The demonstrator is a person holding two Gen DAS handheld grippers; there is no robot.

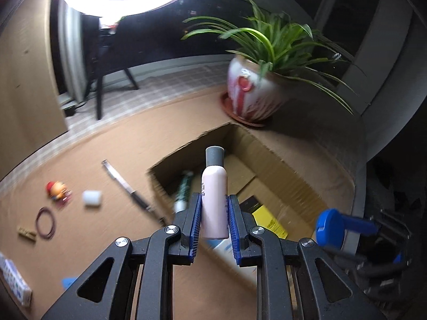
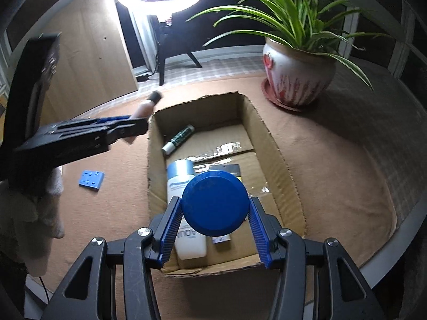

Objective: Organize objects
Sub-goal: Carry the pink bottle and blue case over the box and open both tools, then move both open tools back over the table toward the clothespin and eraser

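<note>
My left gripper (image 1: 214, 214) is clamping a pale pink plastic bottle with a grey cap (image 1: 214, 194) upright between its blue ribbed pads, jaws narrowed tight against its sides, and I am holding it just above the near-left corner of the open brown cardboard box (image 2: 277, 146). My right gripper (image 2: 215, 225) is gripping a round blue plastic object (image 2: 214, 202) (I am seeing only its disc-shaped face), jaws spread fairly wide around it, over the box's near end. Beneath it, inside the box, a white bottle with a pale blue cap (image 2: 184, 186) is lying flat, and a dark green tube (image 2: 178, 139) is lying deeper in. Left of the box, a black pen (image 1: 132, 190), a small white block (image 1: 92, 198) and a red rubber band (image 1: 46, 223) are resting on the brown tablecloth (image 2: 333, 165). Beyond the box, a spider plant in a red-and-white ceramic pot (image 2: 297, 72) is standing.
</note>
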